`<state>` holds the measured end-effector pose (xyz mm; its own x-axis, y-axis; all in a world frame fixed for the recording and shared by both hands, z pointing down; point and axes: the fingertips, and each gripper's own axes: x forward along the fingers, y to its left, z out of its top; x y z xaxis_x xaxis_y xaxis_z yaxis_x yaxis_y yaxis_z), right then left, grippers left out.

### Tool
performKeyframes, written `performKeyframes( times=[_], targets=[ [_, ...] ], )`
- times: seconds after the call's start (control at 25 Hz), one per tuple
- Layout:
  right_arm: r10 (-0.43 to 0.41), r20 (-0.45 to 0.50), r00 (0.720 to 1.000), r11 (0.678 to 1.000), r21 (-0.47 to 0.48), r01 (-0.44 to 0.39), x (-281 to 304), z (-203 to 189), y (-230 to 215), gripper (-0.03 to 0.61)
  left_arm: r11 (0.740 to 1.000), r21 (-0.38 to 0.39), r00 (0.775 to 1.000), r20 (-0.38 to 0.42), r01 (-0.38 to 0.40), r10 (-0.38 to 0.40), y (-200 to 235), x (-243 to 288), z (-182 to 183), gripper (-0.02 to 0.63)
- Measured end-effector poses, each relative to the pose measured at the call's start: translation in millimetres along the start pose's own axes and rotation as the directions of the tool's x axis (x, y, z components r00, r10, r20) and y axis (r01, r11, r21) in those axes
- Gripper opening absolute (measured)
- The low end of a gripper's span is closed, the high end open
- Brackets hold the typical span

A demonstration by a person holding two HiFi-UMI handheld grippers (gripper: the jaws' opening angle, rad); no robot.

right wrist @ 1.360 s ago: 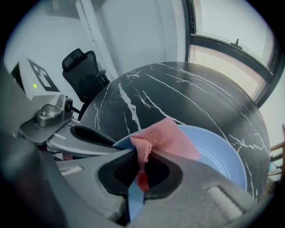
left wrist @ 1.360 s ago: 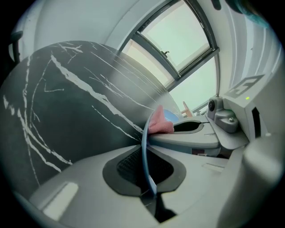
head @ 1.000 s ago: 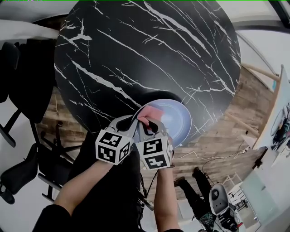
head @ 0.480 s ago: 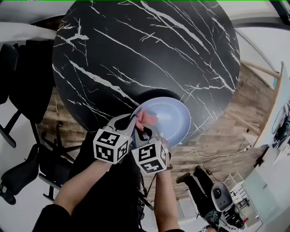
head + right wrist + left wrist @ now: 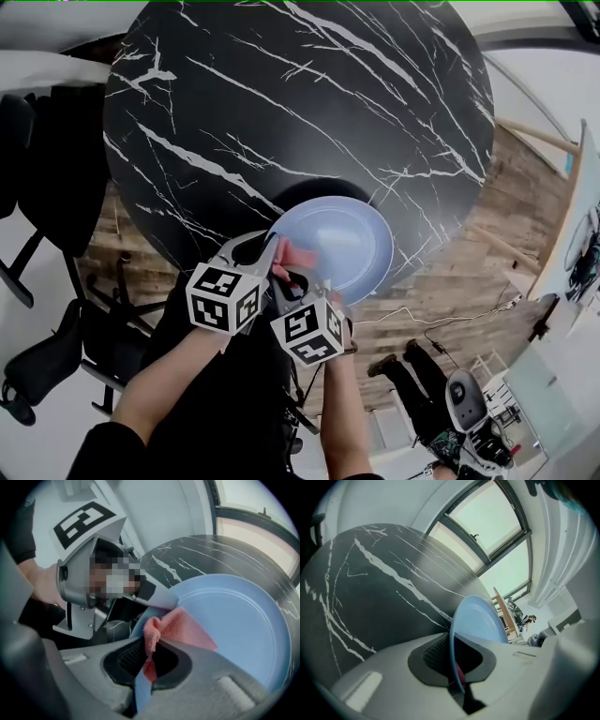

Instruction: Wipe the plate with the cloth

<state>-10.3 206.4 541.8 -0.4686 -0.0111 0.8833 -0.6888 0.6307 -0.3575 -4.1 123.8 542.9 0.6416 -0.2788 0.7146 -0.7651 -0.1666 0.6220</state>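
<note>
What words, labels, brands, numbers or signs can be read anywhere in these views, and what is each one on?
None can be read as text.
Cube of the left tool: black-and-white square markers, patterns only.
Cube of the right tool: the same.
No print on the plate, cloth or table.

Table (image 5: 281,112) open at 10 to 2 o'clock of plate (image 5: 352,239); left gripper (image 5: 270,255) and right gripper (image 5: 287,277) block 8 o'clock rim.

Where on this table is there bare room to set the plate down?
The black marble table beyond the plate is bare, out to its far rim. Crowded only at the near edge, around plate and cloth.
</note>
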Motion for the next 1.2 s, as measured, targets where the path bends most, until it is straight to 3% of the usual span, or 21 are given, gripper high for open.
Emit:
performKeyframes(
  times=[0.6,0.72,0.88,1.04,1.2],
  targets=[
    [-0.037,-0.148,0.988,0.999,-0.030,0.033,-20,-64,2,0.020,1.000,0.000,1.000,0.004,-0.010,0.010,0,-1,0,0.020],
    [-0.076,-0.186,0.980,0.996,-0.060,0.066,-25,-75,-4,0.021,1.000,0.001,1.000,0.003,-0.012,0.012,0,-1,0,0.020],
    [-0.183,-0.279,0.943,0.981,-0.123,0.153,-37,-97,-20,0.020,1.000,0.025,1.000,-0.004,-0.011,0.011,-2,0,-1,0.018],
    [-0.212,-0.191,0.958,0.975,-0.107,0.195,-52,-80,-19,0.021,0.999,0.034,1.000,0.001,-0.011,0.011,-2,0,-1,0.017],
    [-0.210,-0.114,0.971,0.964,-0.187,0.187,-45,-54,1,0.021,0.999,0.035,1.000,-0.005,-0.002,0.002,-2,0,0,0.017]
  ],
)
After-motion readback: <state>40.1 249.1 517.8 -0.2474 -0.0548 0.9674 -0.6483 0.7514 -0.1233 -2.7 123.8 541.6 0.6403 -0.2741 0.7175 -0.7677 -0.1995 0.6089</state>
